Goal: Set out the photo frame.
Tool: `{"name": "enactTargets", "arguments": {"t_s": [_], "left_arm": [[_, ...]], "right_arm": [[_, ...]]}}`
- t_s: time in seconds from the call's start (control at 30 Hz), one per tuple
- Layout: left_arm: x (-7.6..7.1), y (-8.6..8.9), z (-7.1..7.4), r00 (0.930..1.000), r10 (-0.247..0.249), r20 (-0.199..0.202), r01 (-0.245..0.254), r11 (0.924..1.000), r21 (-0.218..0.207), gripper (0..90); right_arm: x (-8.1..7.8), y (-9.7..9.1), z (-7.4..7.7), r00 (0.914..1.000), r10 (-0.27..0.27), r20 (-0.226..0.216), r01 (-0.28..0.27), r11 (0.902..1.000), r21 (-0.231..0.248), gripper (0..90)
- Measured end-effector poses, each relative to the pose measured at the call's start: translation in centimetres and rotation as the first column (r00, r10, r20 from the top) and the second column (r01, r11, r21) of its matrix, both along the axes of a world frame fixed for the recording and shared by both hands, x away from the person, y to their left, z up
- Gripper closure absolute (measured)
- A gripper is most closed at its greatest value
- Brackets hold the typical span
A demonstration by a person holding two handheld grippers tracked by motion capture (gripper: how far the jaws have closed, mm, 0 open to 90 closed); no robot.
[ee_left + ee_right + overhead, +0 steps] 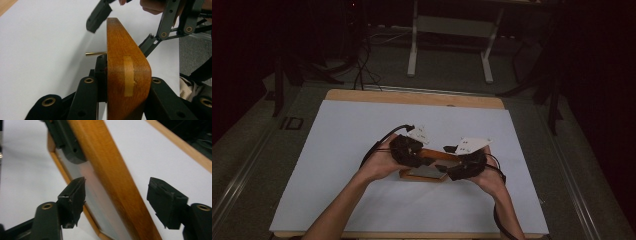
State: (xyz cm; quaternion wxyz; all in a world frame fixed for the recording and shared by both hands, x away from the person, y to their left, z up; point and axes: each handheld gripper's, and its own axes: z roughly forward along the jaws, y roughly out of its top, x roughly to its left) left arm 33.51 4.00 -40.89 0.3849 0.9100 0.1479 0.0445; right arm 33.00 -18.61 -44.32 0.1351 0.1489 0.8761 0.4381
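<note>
Left tool [419, 159] clamps the wooden frame [126, 67] by its end, apparently lifted just above the white surface [337, 165]. Right tool [116, 202] jaws wide, straddling the frame's edge, not pressing.

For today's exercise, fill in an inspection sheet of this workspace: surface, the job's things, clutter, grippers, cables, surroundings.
Surface: white sheet covering a wooden table.
Job's things: wooden picture frame with a glass pane and a small brass pin on its side.
Clutter: nothing seen.
Grippers: left gripper shut on the frame's edge; right gripper open, its fingers astride the frame's rail without pressing on it.
Cables: a black cable trails from the left gripper.
Surroundings: dark room, white stand and floor cables beyond the table.
</note>
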Motion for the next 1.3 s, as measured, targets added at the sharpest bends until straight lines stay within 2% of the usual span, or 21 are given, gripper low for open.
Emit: {"name": "enactTargets", "arguments": {"t_s": [0.03,0.13,0.3,0.43,0.5,0.7,0.87,1.03,1.3], "left_arm": [[0.1,0.0,0.0,1.0000,0.004,-0.007,-0.004,1.0000,-0.004,73.5],[0.3,0.2,-0.1,0.9997,0.004,-0.023,-0.004,0.9999,-0.014,72.9],[0.7,0.7,-0.4,0.9982,0.015,-0.057,-0.017,0.9991,-0.039,68.8],[1.0,1.1,-0.8,0.9960,0.034,-0.083,-0.040,0.9970,-0.066,61.5],[1.2,1.3,-0.9,0.9940,0.040,-0.102,-0.048,0.9952,-0.085,58.5],[1.5,2.1,-1.0,0.9917,0.037,-0.123,-0.055,0.9879,-0.145,47.4],[1.5,3.2,-0.7,0.9915,0.051,-0.120,-0.076,0.9754,-0.207,42.7],[1.5,4.3,-1.1,0.9906,0.090,-0.104,-0.114,0.9606,-0.254,36.4],[1.8,5.3,-2.6,0.9817,0.155,-0.111,-0.181,0.9410,-0.286,28.1]], "right_arm": [[0.0,0.1,0.0,0.9999,0.013,-0.005,-0.013,0.9998,-0.012,36.0],[0.0,0.1,0.0,0.9997,0.011,0.023,-0.010,0.9992,-0.038,43.8],[-0.1,-0.6,0.2,0.9994,0.032,0.014,-0.032,0.9990,-0.033,54.3],[-0.5,-1.0,0.3,0.9984,0.054,0.018,-0.054,0.9980,-0.032,62.5],[-0.6,-1.0,0.3,0.9976,0.059,0.037,-0.058,0.9977,-0.036,63.7],[-0.9,-1.1,0.3,0.9970,0.065,0.041,-0.064,0.9970,-0.044,65.8],[-1.0,-1.8,0.2,0.9975,0.055,0.044,-0.053,0.9978,-0.039,67.0],[-1.2,-2.8,0.0,0.9985,0.036,0.041,-0.035,0.9991,-0.021,68.3],[-1.3,-4.0,-0.3,0.9997,0.011,0.021,-0.010,0.9999,-0.009,68.5]]}}
